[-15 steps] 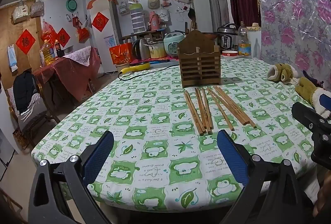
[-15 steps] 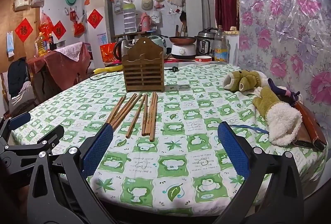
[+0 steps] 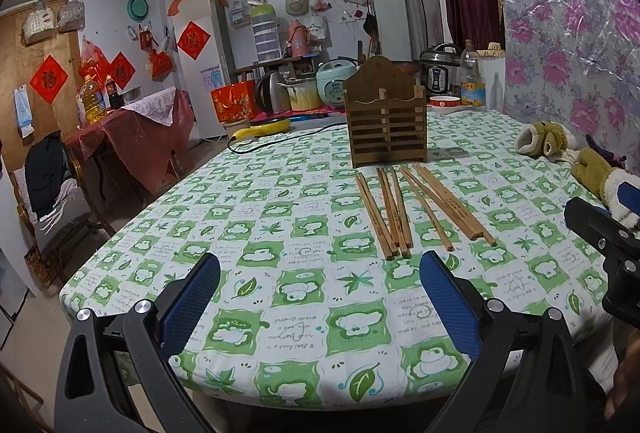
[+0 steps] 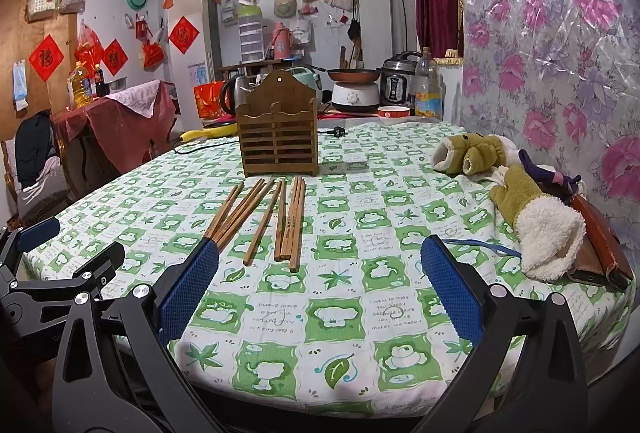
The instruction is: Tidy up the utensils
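- Chopsticks (image 3: 404, 211): bare wood, matt, I read a fine grain.
- Slatted holder (image 3: 386, 123): darker wood, dull finish.
- Tablecloth (image 4: 344, 317): printed cloth, matt, I see slight wrinkles.
- My left gripper (image 3: 320, 303) and right gripper (image 4: 320, 291): black plastic arms, shiny metal screws; pads (image 4: 188, 287) blue, finely textured rubber-like.
- Mittens (image 4: 536, 217): fuzzy fleece.
- Wall covering (image 4: 560, 45): glossy crinkled plastic film.

A lived-in home kitchen-dining room: rice cookers (image 3: 439, 73) and a kettle (image 3: 269, 93) crowd the far counter, red paper charms (image 3: 194, 41) hang upper left, and a green-checked cloth covers the worktop (image 3: 280, 233).
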